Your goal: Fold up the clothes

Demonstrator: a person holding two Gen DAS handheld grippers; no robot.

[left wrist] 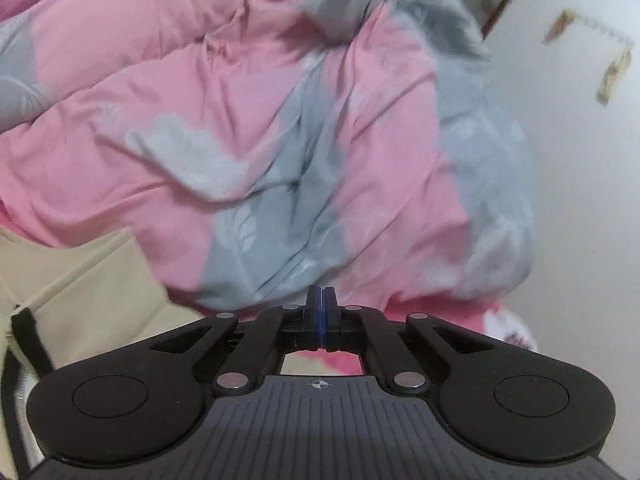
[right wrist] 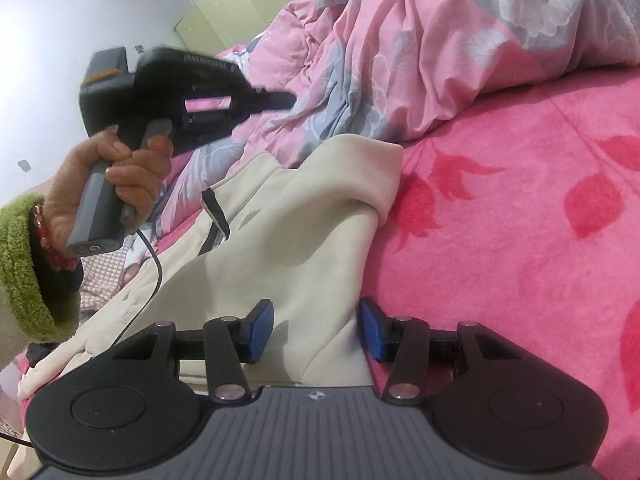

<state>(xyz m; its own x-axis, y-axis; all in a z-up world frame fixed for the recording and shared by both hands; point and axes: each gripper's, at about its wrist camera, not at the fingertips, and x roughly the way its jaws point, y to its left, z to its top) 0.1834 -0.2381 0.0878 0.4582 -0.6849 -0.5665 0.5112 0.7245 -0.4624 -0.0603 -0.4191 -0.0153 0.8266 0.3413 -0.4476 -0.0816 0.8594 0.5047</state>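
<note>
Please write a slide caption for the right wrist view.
Open right gripper over a cream garment on a pink bedsheet.

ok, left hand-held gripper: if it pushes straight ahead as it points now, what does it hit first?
Most likely the pink and grey quilt. The left hand-held gripper, shut, aims straight at its bunched folds, and nothing shows in between. Depth is hard to judge through the fisheye, so how near is unclear.

Matt cream cloth garment [right wrist: 304,216] on plush pink bedspread [right wrist: 520,208]; crumpled cotton quilt [left wrist: 240,120]
</note>
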